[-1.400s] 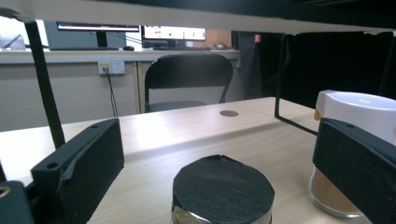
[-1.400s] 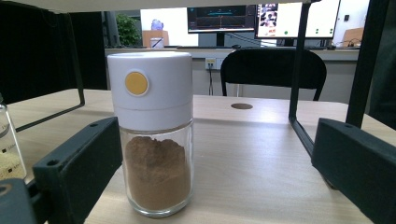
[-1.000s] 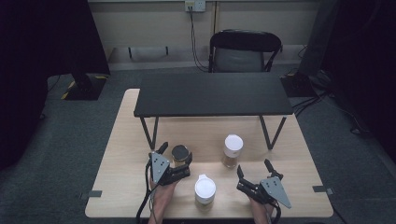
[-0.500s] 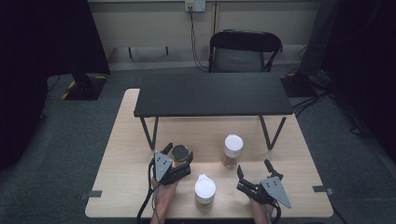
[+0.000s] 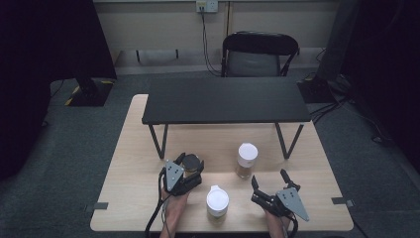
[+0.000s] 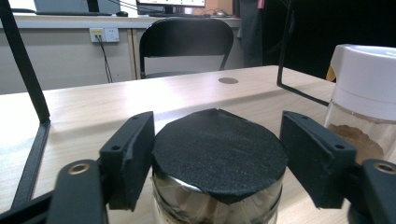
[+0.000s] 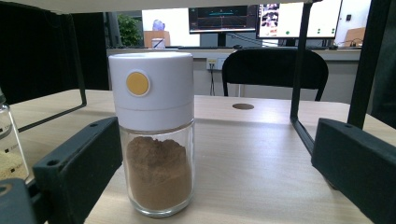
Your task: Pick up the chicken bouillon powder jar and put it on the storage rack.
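A short glass jar with a flat black lid (image 5: 190,159) (image 6: 219,154) stands on the wooden table (image 5: 131,168), left of centre. My left gripper (image 5: 192,164) (image 6: 219,125) has just been closing its jaws on it, and both pads now meet the lid's sides. A spice jar with a white cap (image 5: 246,158) (image 7: 156,140), holding brown powder, stands to the right. My right gripper (image 5: 270,179) (image 7: 222,135) is open a little behind that jar, its jaws wide and clear of the glass. A second white-capped jar (image 5: 217,201) stands between my hands.
A black metal riser shelf (image 5: 225,99) spans the table's far half, its legs (image 5: 157,141) just beyond the jars. A black chair (image 5: 260,52) stands behind the table. Another glass jar (image 7: 8,144) shows at the left edge of the right gripper view.
The left gripper's jaws have closed in from wide open onto the black-lidded jar. Neither hand has shifted, and the right gripper and the jars stand as before.
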{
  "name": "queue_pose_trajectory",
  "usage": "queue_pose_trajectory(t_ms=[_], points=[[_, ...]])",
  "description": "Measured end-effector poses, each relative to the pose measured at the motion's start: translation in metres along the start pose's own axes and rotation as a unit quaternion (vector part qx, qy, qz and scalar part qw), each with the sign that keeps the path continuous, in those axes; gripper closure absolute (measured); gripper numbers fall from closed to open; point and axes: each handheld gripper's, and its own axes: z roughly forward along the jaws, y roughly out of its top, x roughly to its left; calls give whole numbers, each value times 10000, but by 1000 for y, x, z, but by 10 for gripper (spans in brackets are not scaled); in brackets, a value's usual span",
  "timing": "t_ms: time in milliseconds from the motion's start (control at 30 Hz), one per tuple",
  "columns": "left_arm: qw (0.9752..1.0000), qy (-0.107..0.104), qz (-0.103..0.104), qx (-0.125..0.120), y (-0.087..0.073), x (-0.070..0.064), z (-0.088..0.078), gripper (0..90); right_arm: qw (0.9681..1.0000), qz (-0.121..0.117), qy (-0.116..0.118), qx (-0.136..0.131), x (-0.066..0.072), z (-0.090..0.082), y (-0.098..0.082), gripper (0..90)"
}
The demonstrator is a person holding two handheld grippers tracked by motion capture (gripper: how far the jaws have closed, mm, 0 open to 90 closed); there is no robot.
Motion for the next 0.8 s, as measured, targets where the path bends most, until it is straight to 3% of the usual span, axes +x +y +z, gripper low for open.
queue_pose_trajectory(t_ms=[267, 800], points=[[9999, 42, 35, 144, -2, 0, 2, 333, 10000, 15, -7, -1, 0, 0, 0, 8], [9999, 50, 113, 51, 0, 0, -1, 351, 10000, 32, -4, -3, -1, 0, 0, 8]])
